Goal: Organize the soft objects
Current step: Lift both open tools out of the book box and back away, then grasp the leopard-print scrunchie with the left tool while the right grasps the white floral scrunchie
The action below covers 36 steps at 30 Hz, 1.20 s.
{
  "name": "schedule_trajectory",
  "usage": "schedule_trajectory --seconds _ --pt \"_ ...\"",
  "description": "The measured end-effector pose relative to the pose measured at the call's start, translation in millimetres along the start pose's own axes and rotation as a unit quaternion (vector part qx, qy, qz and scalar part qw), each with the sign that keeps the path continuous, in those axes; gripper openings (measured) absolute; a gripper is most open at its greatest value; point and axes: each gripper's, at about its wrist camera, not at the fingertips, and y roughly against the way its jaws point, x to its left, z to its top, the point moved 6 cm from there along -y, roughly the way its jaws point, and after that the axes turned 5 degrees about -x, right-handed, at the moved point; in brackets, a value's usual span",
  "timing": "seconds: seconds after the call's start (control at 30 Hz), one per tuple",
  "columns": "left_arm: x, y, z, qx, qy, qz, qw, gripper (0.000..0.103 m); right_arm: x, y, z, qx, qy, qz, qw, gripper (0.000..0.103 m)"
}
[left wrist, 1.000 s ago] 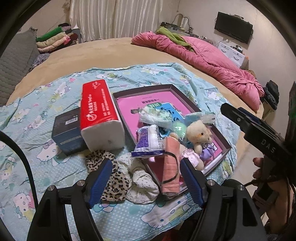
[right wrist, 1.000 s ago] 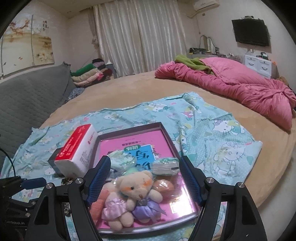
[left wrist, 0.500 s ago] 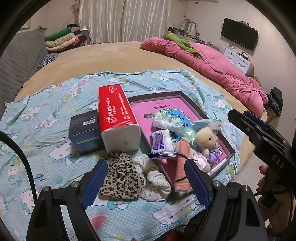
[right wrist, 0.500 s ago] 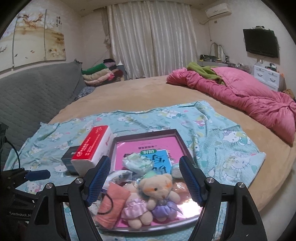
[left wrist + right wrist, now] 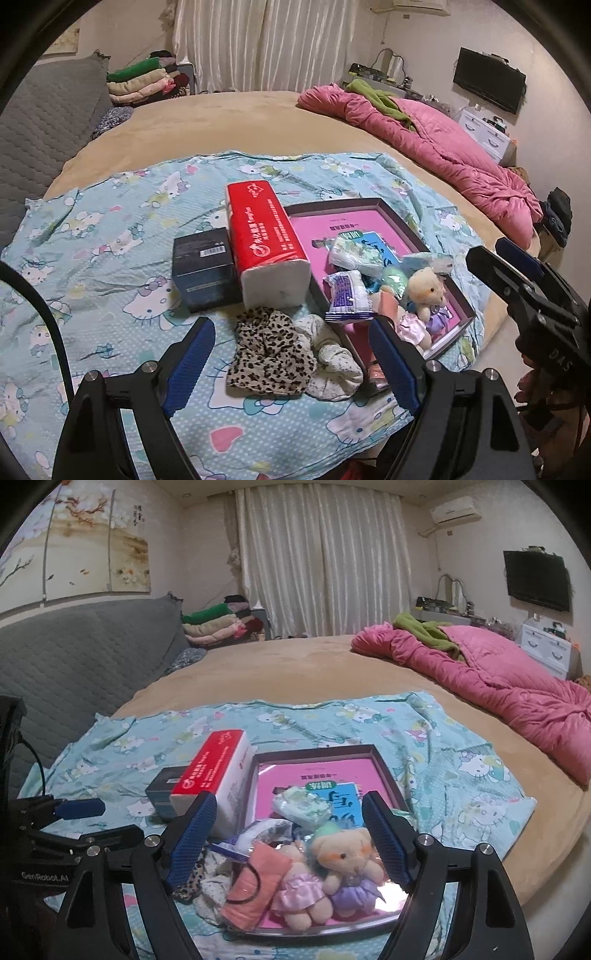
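Observation:
A dark-rimmed tray [image 5: 369, 204] with a pink floor lies on the Hello Kitty sheet and holds two small teddy bears [image 5: 347, 860], a salmon cloth with a black hair tie [image 5: 255, 882] and some soft packets [image 5: 347, 295]. A leopard-print cloth [image 5: 269, 350] and a white patterned cloth [image 5: 332, 358] lie bunched just left of the tray. My left gripper [image 5: 291, 328] hangs open above these two cloths, touching neither. My right gripper [image 5: 290, 799] hovers above the tray's near end; its jaws are opening and nothing is pressed between them.
A red tissue pack [image 5: 258, 236] and a dark box [image 5: 203, 269] sit left of the tray. The round tan bed [image 5: 221, 122] carries a pink quilt [image 5: 443, 147] at the far right. A grey padded headboard [image 5: 74, 657] and folded clothes [image 5: 218, 624] stand behind.
Both grippers have drawn back and risen, so the tray and cloths look smaller and farther. Both pairs of jaws stand a little wider than before.

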Motion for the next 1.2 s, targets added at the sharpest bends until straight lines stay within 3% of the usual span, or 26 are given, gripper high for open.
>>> schedule_trajectory --seconds 0.43,1.2 --pt "39 16 7 -0.010 0.033 0.019 0.9992 0.085 39 10 4 0.004 0.036 0.029 0.999 0.082" --pt "67 -11 -23 0.039 0.047 0.038 0.9974 0.085 92 -4 -31 0.049 0.117 0.069 0.990 0.082"
